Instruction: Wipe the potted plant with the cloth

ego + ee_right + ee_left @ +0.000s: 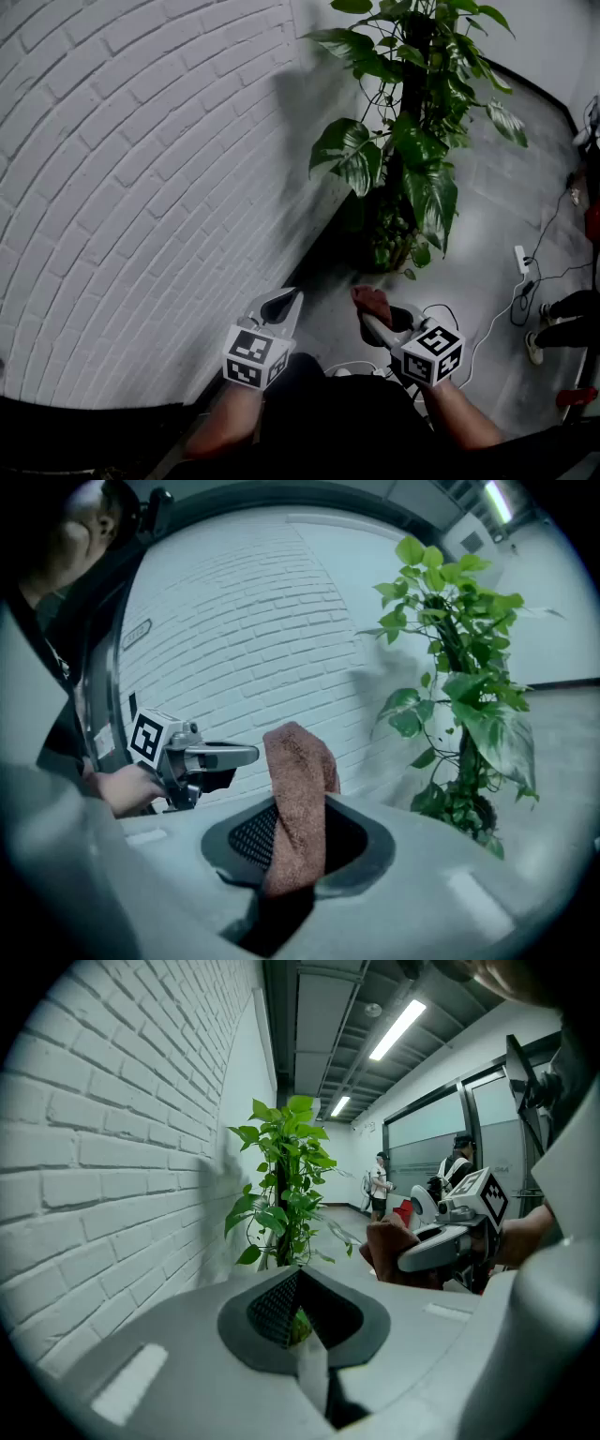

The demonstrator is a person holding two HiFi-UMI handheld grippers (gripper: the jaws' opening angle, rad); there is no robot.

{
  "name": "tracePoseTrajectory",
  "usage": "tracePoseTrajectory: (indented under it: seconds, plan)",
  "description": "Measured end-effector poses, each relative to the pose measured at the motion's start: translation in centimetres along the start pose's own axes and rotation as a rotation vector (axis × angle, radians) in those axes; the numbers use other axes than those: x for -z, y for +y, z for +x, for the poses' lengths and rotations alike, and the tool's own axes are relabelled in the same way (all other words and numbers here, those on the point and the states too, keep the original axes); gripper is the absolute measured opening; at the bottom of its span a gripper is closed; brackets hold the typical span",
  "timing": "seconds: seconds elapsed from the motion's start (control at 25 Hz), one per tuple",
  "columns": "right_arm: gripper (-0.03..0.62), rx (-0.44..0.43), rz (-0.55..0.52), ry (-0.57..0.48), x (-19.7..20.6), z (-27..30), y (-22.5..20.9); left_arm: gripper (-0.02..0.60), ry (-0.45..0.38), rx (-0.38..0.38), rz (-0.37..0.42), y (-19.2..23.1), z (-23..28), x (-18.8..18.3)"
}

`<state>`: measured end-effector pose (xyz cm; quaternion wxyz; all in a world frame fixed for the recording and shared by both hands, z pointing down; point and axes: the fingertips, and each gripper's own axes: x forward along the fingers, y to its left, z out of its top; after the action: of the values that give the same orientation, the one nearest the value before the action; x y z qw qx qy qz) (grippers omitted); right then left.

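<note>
potted plant [412,141] stands upright on the floor by the brick wall [141,187], straight ahead of both grippers, well apart. right gripper [380,323] nearer, jaws clamped on the cloth [298,799]. left gripper [284,305] jaws together, empty.

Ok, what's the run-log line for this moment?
stage: wiping not begun | right gripper: shut on cloth | left gripper: shut, empty | plant: ahead beside brick wall, neither gripper touching it
</note>
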<state>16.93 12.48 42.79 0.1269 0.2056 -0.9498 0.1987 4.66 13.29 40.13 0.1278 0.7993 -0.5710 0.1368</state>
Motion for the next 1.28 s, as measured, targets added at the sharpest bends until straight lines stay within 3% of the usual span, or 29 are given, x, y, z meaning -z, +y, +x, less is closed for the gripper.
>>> tracePoseTrajectory:
  seconds: [0.28, 0.68, 0.92, 1.28]
  plan:
    - [0.066, 0.111, 0.028, -0.02, -2.3, 1.9, -3.4, 0.017, -0.003, 0.093, -0.015, 4.7, 5.2, -1.0]
    - [0.066, 0.307, 0.076, -0.085, -8.7, 10.9, -7.1, 0.017, 0.053, 0.289, 0.096, 13.3, 15.3, -2.9]
    - [0.064, 0.424, 0.08, -0.148, -12.1, 14.0, -9.9, 0.017, 0.069, 0.386, 0.154, 14.8, 19.9, -3.3]
    - [0.064, 0.433, 0.026, -0.207, -18.0, 15.8, -15.6, 0.017, 0.113, 0.432, 0.162, 14.3, 28.5, -1.9]
